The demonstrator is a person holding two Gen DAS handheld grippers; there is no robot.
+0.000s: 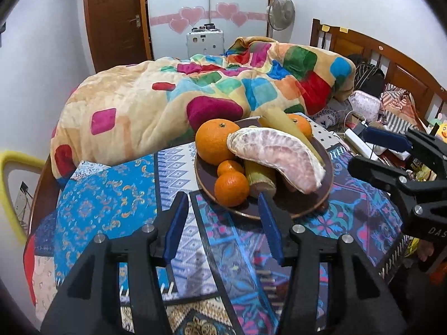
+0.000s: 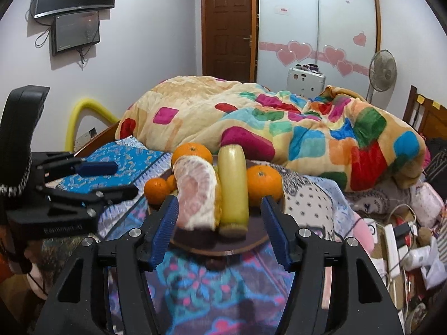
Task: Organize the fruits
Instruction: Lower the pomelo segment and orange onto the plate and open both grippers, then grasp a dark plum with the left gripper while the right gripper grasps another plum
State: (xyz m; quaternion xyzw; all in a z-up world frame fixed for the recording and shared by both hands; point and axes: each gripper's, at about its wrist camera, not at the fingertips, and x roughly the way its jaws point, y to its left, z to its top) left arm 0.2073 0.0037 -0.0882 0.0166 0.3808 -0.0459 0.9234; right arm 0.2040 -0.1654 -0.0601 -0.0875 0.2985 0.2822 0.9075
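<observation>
Both hand-held grippers are hovering near a dark round plate point(image 1: 304, 209) of fruit, and neither is holding anything. On the left hand-held gripper point(image 1: 223, 217), the blue-padded fingers point(image 1: 176, 223) are standing wide apart, just short of the plate's near rim; the right-side pad is overlapping the rim in the left wrist view, though contact cannot be told. Over on the right hand-held gripper point(image 2: 220, 229), the jaws are likewise gaping wide, framing the plate's near edge from the other side.

The plate is sitting on a table point(image 1: 111, 195) that is wearing a blue patterned cloth, beside a bed heaped with a colourful blanket point(image 1: 167, 97). A peeled pomelo segment point(image 1: 276, 159) is lying across the pile, leaning on a pale yellow-green stalk piece point(image 2: 233, 189) that is stretching front to back. A large orange point(image 1: 213, 142) is resting at the plate's far left, touching the pomelo. Two small mandarins point(image 1: 231, 188) are crowding together at the near left rim, and another orange point(image 2: 264, 185) is sitting on the opposite side of the stalk piece.

Against the far wall, a wooden door point(image 2: 227, 28) and a standing fan point(image 2: 382, 69) are showing.
</observation>
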